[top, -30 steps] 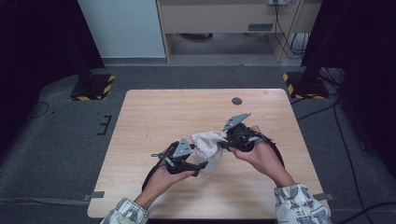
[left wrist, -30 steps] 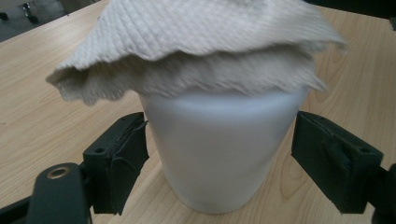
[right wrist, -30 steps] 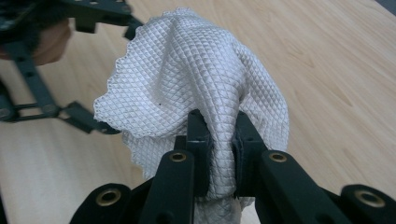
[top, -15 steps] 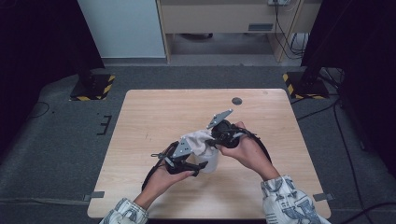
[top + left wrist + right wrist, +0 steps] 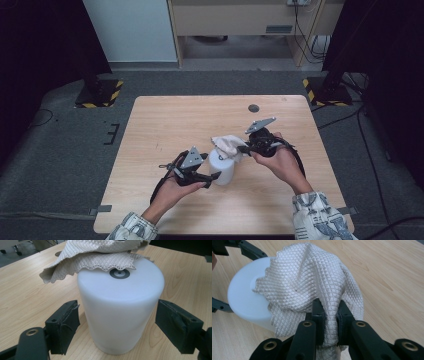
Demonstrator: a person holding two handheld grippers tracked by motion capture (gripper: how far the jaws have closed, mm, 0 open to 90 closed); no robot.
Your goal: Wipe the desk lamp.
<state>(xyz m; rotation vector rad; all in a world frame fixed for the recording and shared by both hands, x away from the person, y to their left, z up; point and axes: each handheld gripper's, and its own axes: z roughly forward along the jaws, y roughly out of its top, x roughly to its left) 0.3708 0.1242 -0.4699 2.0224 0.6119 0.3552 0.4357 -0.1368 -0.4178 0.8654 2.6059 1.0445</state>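
A white cylinder (image 5: 222, 170) (image 5: 120, 312) (image 5: 244, 302) stands upright on the wooden table (image 5: 170, 125), a little in front of its middle. A cream quilted cloth (image 5: 226, 145) (image 5: 97, 255) (image 5: 312, 282) is bunched over the far side of its top. My right gripper (image 5: 241, 148) (image 5: 329, 312) is shut on a fold of that cloth, just right of the cylinder. My left gripper (image 5: 214, 172) (image 5: 117, 322) stands open, its jaws straddling the cylinder's lower wall with the pads close to it. A small grey ring mark shows on the cylinder's top.
A small dark round disc (image 5: 253, 108) lies near the table's far edge, toward the right. Bare wood lies all around the cylinder. Beyond the table are a grey floor and yellow-black striped stand feet (image 5: 100, 95).
The right gripper swung left and then back right with the cloth. The cloth, which draped over the cylinder, is now bunched on its top, baring the white wall. The left gripper stayed put.
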